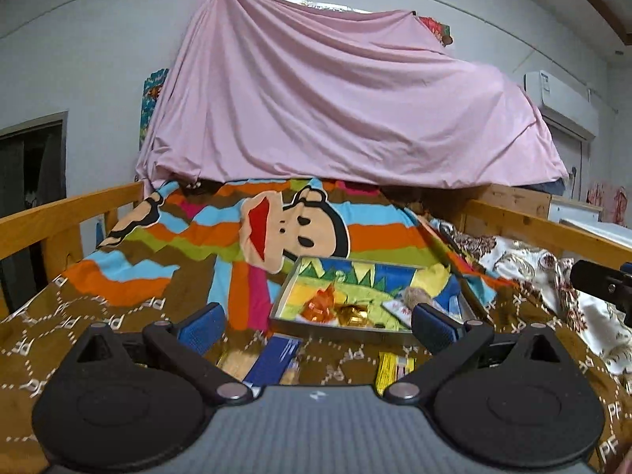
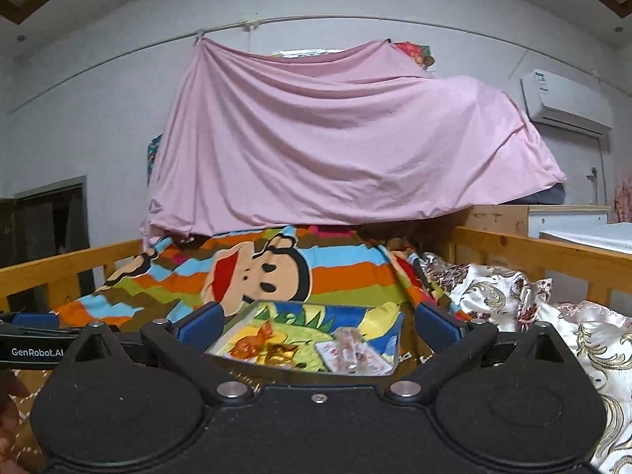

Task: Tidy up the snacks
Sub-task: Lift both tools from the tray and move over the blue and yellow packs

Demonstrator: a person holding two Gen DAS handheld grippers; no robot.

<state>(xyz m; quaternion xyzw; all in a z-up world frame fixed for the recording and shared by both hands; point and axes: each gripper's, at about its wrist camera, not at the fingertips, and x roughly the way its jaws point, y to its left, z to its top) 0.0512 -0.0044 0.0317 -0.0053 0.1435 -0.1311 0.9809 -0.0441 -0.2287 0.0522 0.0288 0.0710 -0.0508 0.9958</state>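
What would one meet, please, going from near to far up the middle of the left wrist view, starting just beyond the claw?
Blue snack packet on the brown blanket → tray holding wrapped sweets → cartoon monkey face on the striped blanket → pink sheet hung over the far end.

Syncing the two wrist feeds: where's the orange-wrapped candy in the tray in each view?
Left wrist: orange-wrapped candy sits low centre, at the tray's near-left, between the open fingers.
Right wrist: orange-wrapped candy sits lower centre-left, again near the tray's front-left corner.
Shared landmark: the cartoon monkey face on the blanket, just beyond the tray.
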